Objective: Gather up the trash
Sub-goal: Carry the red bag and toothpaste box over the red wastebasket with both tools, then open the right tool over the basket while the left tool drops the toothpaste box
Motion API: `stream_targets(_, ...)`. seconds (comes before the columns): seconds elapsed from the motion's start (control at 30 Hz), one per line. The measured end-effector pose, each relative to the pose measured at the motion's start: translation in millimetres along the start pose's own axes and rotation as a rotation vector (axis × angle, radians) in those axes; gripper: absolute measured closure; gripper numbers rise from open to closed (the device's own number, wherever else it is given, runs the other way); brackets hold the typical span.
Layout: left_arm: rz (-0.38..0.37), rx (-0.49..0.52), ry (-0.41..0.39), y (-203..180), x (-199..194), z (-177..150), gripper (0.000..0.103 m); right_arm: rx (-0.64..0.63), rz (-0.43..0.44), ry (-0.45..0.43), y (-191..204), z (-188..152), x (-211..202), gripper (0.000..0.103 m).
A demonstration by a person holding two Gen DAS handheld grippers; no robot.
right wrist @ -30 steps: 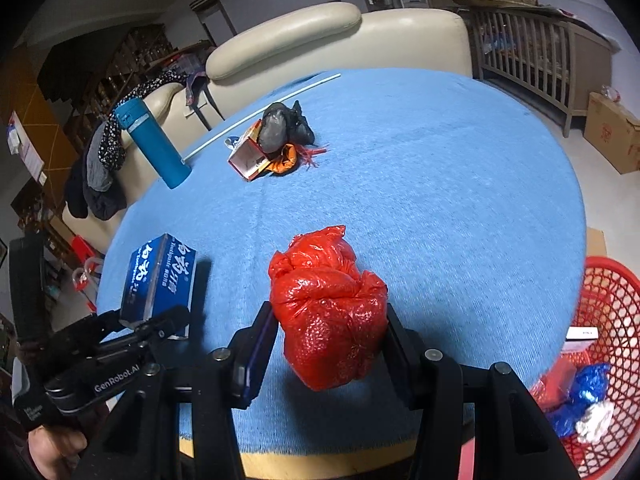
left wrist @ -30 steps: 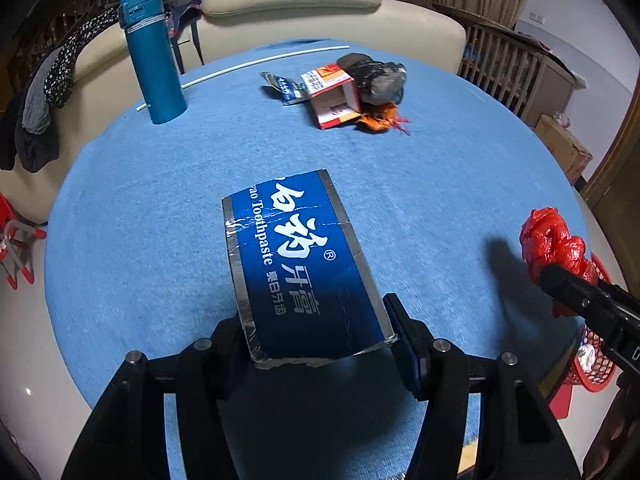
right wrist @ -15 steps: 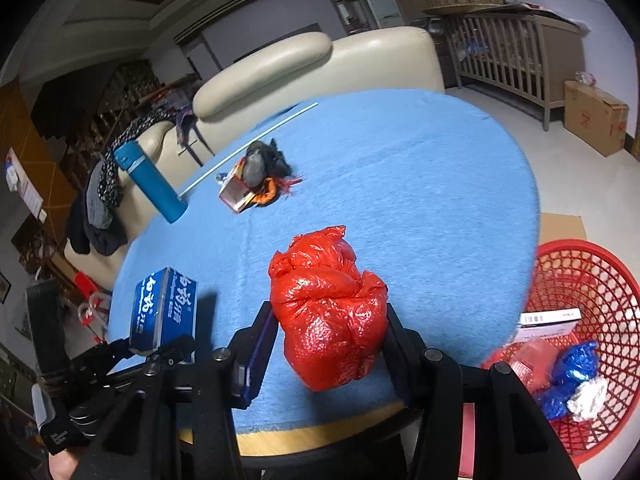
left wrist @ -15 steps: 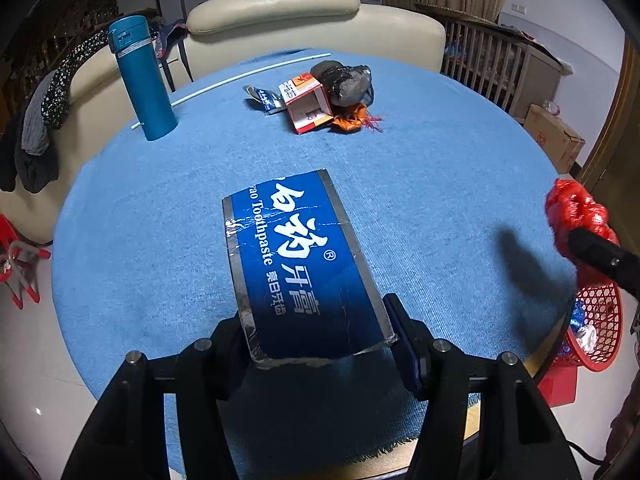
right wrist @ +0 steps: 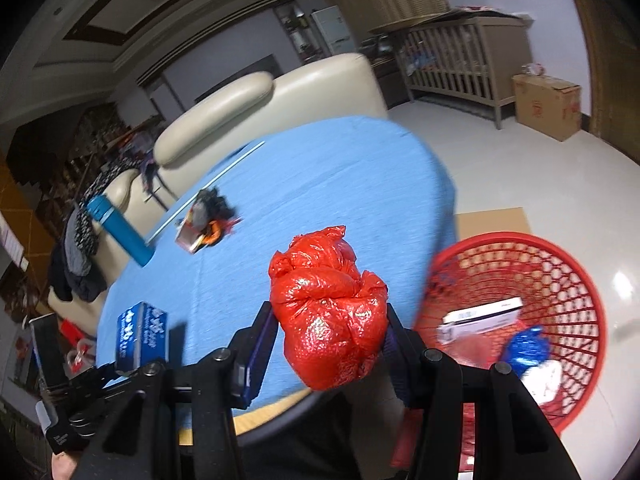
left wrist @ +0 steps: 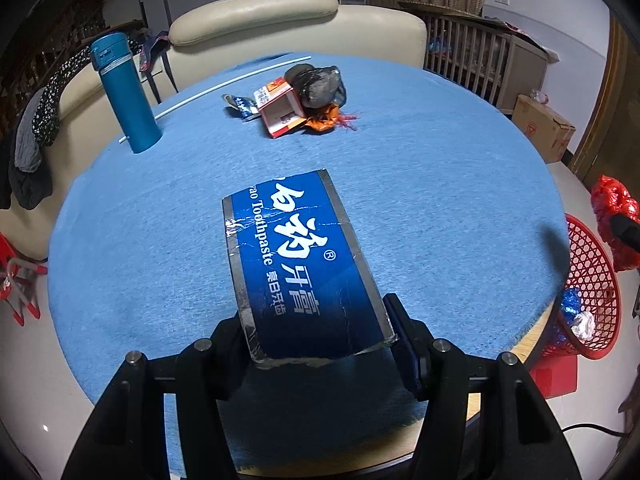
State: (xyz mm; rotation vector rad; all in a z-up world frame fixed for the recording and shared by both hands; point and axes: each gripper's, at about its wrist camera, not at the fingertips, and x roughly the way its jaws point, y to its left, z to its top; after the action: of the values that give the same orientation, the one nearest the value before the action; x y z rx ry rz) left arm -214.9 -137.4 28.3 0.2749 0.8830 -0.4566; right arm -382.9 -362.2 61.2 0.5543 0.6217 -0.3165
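Red bag (right wrist: 332,312): your right gripper (right wrist: 330,344) pinches it at the table's edge, just beside the red basket (right wrist: 568,280); it looks soft, light and slick, so grip the bulk, not a loose fold.
Toothpaste box (left wrist: 300,264): your left gripper (left wrist: 320,340) clamps its near end above the table; the thin card is probably light and crushable, so squeeze gently.
Remaining trash: 1 small pile (left wrist: 304,96) sits far across the table, near a blue bottle (left wrist: 124,92).
Surface: blue cloth (left wrist: 440,184) on a round table.
Room: cream sofa (left wrist: 280,20) behind, pale floor.
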Motion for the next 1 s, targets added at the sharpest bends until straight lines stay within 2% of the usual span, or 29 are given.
stream_targets(0.43,-0.036,0.114,-0.022,-51.1,-16.2,9.8,0.040,0.148,-0.144,-0.032,-97.3,-4.2,-17.7,0.049)
stream_targets(0.7,-0.119,0.219,-0.038,-110.2,-30.2,23.3,0.040,0.225,-0.192,0.004,-145.5,-11.0,-16.6,0.049)
stream_targets(0.9,-0.164,0.302,-0.039,-153.6,-32.4,27.3,0.040,0.251,-0.184,0.065,-161.2,-18.3,-3.2,0.045)
stream_targets(1.0,-0.189,0.339,-0.041,-173.7,-34.1,30.8,0.040,0.267,-0.176,0.077,-167.1,-20.5,-2.6,0.036)
